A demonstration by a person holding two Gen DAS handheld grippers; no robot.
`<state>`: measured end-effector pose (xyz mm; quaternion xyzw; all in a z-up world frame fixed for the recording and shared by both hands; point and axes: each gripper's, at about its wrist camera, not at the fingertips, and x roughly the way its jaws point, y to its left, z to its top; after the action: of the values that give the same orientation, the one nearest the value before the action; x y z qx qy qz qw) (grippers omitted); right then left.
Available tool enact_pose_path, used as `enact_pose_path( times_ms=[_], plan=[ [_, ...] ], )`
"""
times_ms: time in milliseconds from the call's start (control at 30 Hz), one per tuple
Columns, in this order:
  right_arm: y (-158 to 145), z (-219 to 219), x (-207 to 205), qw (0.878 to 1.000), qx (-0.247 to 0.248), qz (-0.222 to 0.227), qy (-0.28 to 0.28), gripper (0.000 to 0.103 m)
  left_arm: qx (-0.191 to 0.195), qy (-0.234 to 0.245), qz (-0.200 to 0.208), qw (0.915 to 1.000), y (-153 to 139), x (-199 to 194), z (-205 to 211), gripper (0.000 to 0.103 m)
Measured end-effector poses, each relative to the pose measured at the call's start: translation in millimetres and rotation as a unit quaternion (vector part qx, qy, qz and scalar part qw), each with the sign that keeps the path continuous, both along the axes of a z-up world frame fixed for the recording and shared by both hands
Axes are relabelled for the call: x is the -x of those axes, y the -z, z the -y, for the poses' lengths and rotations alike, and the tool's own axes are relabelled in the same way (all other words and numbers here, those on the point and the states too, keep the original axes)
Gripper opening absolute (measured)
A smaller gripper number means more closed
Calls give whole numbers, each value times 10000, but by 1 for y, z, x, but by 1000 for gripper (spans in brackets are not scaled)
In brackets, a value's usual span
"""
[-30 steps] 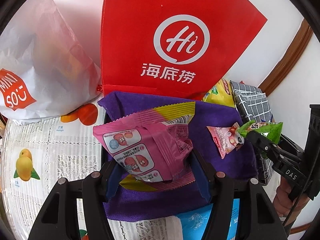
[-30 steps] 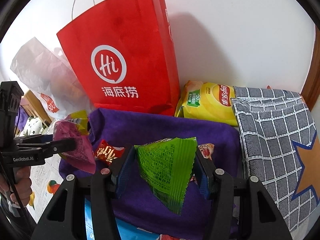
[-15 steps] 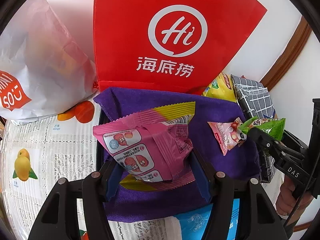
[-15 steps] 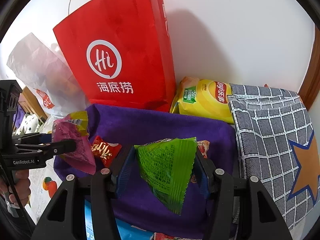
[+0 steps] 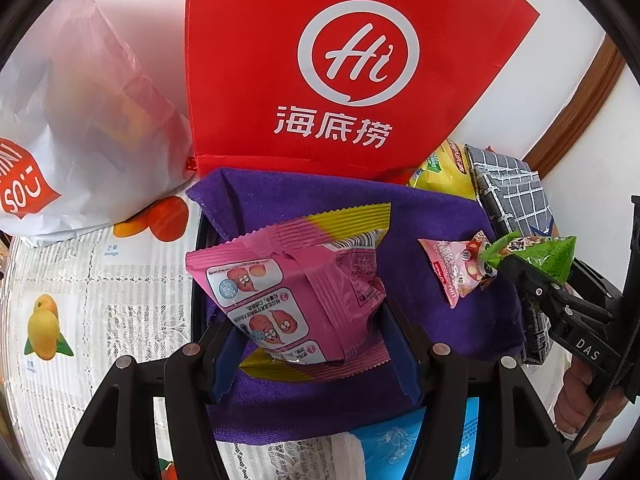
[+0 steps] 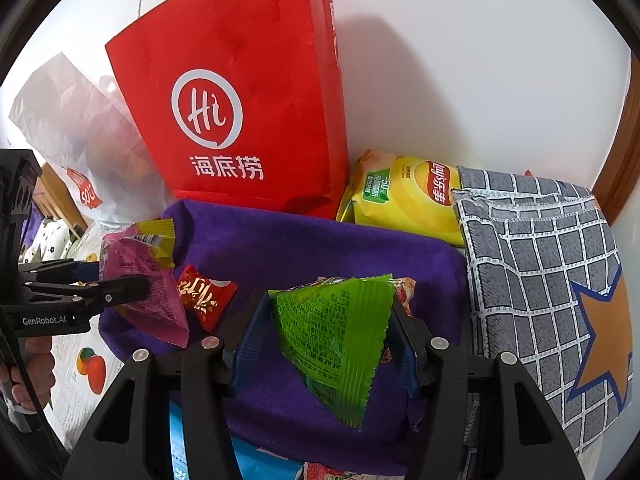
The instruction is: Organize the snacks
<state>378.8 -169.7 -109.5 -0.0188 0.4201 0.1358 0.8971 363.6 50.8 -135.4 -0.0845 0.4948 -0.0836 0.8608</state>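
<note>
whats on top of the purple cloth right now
On the purple cloth lie a small red snack packet and a pink snack packet. The green packet held above hides part of the pink one and the cloth beneath.

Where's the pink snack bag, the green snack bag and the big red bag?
pink snack bag (image 5: 292, 292), left wrist view, its printed middle
green snack bag (image 6: 332, 340), right wrist view, its flat face
big red bag (image 6: 240, 120), right wrist view, beside its logo
</note>
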Motion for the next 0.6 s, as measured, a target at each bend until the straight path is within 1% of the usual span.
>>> enact_pose_path(
  times_ms=[600],
  plan=[
    [1,0,0,10000,89,13,-30,56,9,70,-104,9999,6,-2,3,62]
  ],
)
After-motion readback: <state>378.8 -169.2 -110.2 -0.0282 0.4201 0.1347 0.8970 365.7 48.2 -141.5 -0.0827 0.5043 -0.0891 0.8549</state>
